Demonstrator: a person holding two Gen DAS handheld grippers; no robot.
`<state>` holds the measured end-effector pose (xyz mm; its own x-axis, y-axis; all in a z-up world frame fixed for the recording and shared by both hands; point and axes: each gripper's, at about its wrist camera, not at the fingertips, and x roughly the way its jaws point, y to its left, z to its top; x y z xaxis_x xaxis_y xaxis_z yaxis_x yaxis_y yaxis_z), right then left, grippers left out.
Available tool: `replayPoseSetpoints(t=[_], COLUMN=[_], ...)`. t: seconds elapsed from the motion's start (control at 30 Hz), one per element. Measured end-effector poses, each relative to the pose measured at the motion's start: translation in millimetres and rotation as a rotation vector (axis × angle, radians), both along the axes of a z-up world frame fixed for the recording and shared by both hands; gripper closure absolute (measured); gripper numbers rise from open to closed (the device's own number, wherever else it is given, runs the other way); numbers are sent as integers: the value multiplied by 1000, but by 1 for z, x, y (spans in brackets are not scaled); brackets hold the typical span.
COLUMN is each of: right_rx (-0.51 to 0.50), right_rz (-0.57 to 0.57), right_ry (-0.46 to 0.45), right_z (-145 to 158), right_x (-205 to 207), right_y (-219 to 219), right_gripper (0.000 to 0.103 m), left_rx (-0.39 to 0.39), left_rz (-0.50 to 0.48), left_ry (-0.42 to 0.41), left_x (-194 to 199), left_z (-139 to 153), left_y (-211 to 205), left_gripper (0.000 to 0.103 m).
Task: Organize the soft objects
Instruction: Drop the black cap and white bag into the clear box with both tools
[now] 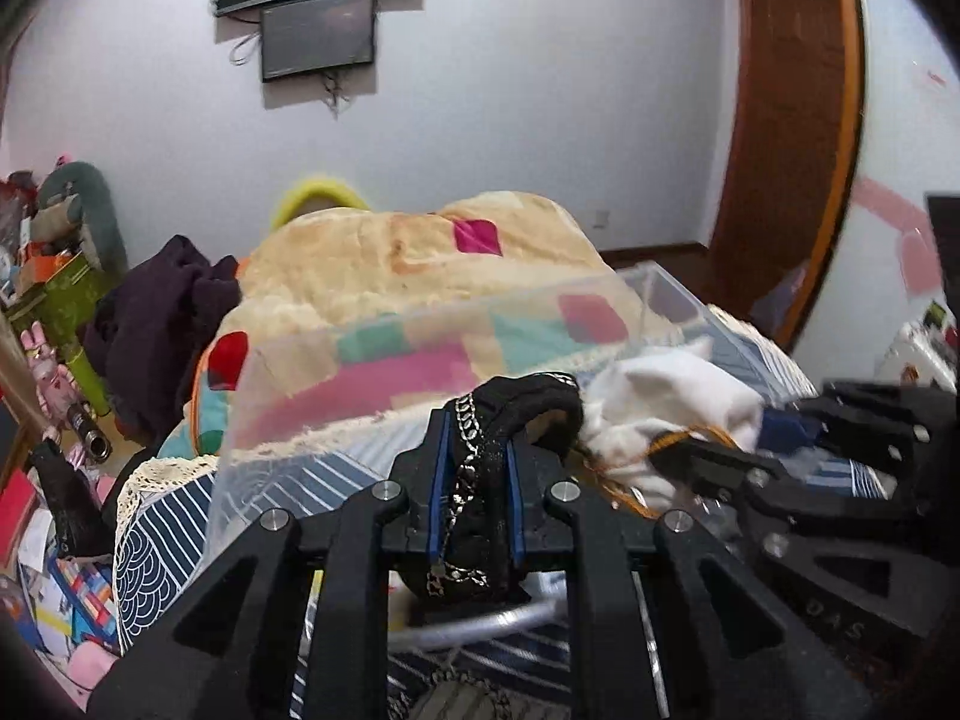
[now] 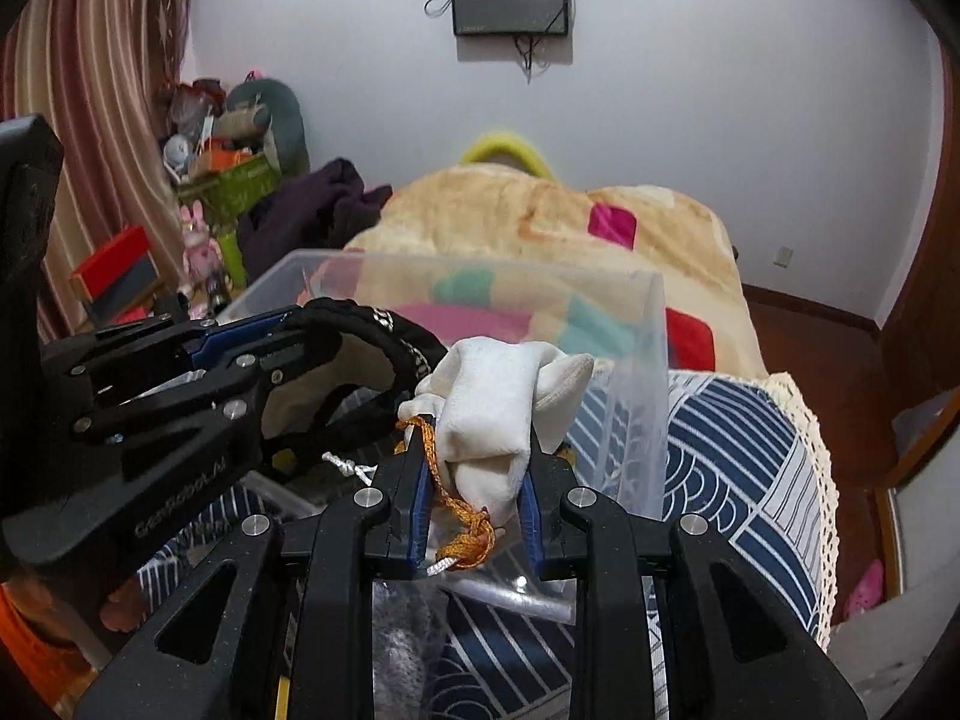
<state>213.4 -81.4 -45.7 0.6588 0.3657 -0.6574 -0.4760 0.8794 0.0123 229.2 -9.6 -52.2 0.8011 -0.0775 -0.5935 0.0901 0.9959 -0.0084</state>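
While the bed [image 2: 750, 450] holds a clear box [image 1: 420, 348], both soft things hang above it, not yet inside, so I think the job is only partly done. Left gripper [image 1: 477, 480] has its fingers squeezed on a black strap with a chain [image 1: 474, 456]. Right gripper [image 2: 477, 492] pinches a white cloth pouch [image 2: 498, 396].
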Motion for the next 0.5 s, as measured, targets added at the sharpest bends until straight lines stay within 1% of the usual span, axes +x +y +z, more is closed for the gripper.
replayPoseSetpoints(t=[0.13,0.2,0.27,0.33,0.37,0.43,0.5], right_rx=[-14,-19,-26,-21,-18,0,24], right_rz=[6,13,15,21,23,26,26], right_ry=[0,-7,-24,-49,-62,-85,-104], right_z=[1,5,9,15,19,27,34], right_x=[-6,-11,-17,-22,-27,-35,-42], right_y=[-2,-3,-5,-8,-10,-16,-21], right_gripper=[79,76,68,62,59,57,55], left_rx=[17,11,-18,-45,-53,-60,-62], left_rz=[-39,-45,-52,-60,-64,-71,-78], left_ry=[10,22,34,32,28,3,-29], left_x=[-13,-16,-21,-28,-31,-41,-54], left_z=[-3,-3,0,4,7,15,25], left_y=[-8,-7,-3,0,1,2,4], left_gripper=[87,84,80,76,73,66,56])
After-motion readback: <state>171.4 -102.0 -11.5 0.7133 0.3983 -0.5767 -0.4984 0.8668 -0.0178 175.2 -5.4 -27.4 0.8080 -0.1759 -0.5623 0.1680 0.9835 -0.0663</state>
